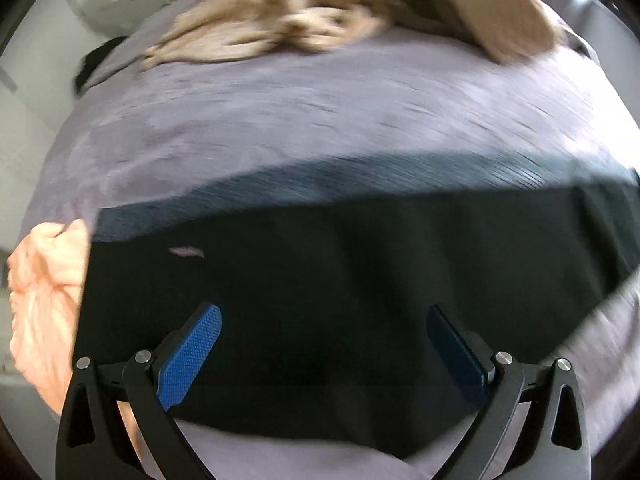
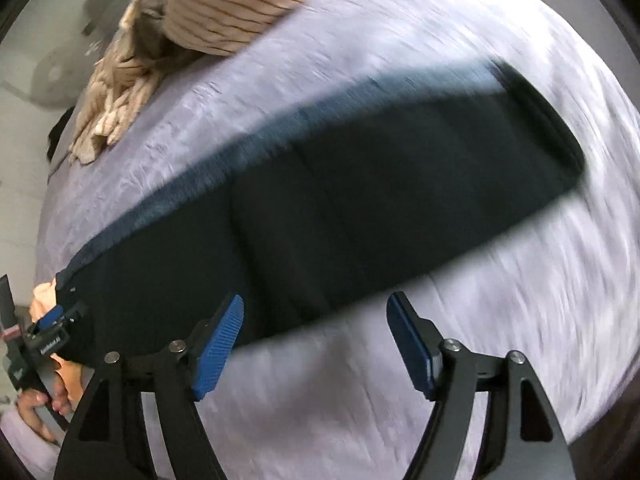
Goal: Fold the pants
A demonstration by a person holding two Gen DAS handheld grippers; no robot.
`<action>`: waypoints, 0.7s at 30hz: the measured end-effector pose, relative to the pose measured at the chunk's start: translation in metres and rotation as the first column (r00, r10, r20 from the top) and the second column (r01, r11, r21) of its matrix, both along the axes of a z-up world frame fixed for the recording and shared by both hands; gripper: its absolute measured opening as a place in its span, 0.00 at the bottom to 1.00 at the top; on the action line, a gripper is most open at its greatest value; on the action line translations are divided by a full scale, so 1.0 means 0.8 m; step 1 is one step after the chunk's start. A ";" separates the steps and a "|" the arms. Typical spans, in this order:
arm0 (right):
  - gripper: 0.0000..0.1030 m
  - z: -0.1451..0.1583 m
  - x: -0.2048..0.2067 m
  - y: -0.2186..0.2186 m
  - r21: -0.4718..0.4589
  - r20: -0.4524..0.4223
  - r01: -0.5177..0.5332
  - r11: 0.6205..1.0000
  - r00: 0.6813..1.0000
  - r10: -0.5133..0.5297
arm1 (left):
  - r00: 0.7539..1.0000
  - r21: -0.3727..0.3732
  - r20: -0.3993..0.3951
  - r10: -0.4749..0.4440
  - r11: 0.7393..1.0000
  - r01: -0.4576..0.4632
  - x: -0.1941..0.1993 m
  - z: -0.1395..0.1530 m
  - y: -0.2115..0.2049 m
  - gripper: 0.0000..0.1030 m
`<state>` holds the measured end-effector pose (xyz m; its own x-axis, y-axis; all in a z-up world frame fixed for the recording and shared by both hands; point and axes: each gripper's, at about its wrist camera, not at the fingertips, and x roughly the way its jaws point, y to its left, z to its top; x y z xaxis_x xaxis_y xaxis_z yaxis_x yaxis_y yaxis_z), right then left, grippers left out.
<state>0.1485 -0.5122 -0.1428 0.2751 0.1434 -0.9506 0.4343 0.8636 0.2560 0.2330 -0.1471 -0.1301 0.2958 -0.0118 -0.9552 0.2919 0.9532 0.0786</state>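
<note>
The lilac bed [image 2: 440,400] carries my dark pants [image 2: 360,208], folded into a long band across it. My left claw [image 1: 324,320] and right claw [image 2: 316,316] both gape empty above them. Next I'd pinch one end squarely, keeping edges aligned while folding over.

Lavender crinkled bedspread [image 1: 280,120] filling most of both views, lit softly by daylight. Heap of beige striped cloth [image 2: 208,20] at top. Peach fabric [image 1: 48,300] at lower left. Pale floor [image 1: 24,120] along left edge.
</note>
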 end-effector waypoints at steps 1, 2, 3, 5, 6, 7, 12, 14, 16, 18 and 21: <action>0.77 -0.001 -0.017 -0.003 0.013 -0.007 0.025 1.000 1.000 -0.025 | 0.999 -0.010 -0.018 -0.033 0.999 0.033 -0.012 0.002 -0.016 1.00; 0.77 -0.003 -0.038 -0.009 0.048 -0.015 0.061 0.997 0.998 -0.060 | 0.997 -0.022 -0.040 -0.068 0.997 0.068 -0.022 0.002 -0.034 1.00; 0.77 -0.003 -0.053 -0.015 0.086 -0.016 0.089 0.992 0.996 -0.088 | 0.994 -0.032 -0.055 -0.095 0.995 0.093 -0.033 0.004 -0.049 1.00; 0.77 -0.009 -0.081 -0.029 0.199 -0.001 0.158 0.967 0.987 -0.161 | 0.984 -0.052 -0.083 -0.158 0.987 0.154 -0.055 0.005 -0.084 1.00; 0.80 -0.010 -0.093 -0.035 0.237 0.008 0.183 0.954 0.982 -0.190 | 0.979 -0.056 -0.090 -0.181 0.983 0.176 -0.063 0.006 -0.098 1.00; 0.82 -0.013 -0.104 -0.041 0.279 0.018 0.211 0.937 0.974 -0.225 | 0.974 -0.061 -0.096 -0.206 0.978 0.200 -0.071 0.007 -0.113 1.00; 1.00 -0.022 -0.143 -0.078 0.512 0.090 0.279 0.813 0.923 -0.374 | 0.951 -0.083 -0.101 -0.294 0.955 0.286 -0.085 0.015 -0.177 1.00; 1.00 -0.024 -0.149 -0.090 0.571 0.116 0.274 0.774 0.906 -0.406 | 0.949 -0.087 -0.092 -0.300 0.952 0.293 -0.079 0.018 -0.200 1.00; 1.00 -0.025 -0.147 -0.103 0.582 0.120 0.264 0.769 0.908 -0.402 | 0.952 -0.090 -0.083 -0.296 0.953 0.289 -0.068 0.020 -0.217 1.00; 1.00 -0.023 -0.143 -0.118 0.556 0.115 0.259 0.789 0.917 -0.382 | 0.958 -0.093 -0.065 -0.279 0.958 0.272 -0.051 0.020 -0.238 1.00; 1.00 -0.023 -0.133 -0.161 0.489 0.103 0.318 0.812 0.903 -0.416 | 0.973 -0.099 -0.040 -0.228 0.970 0.223 -0.025 0.017 -0.268 1.00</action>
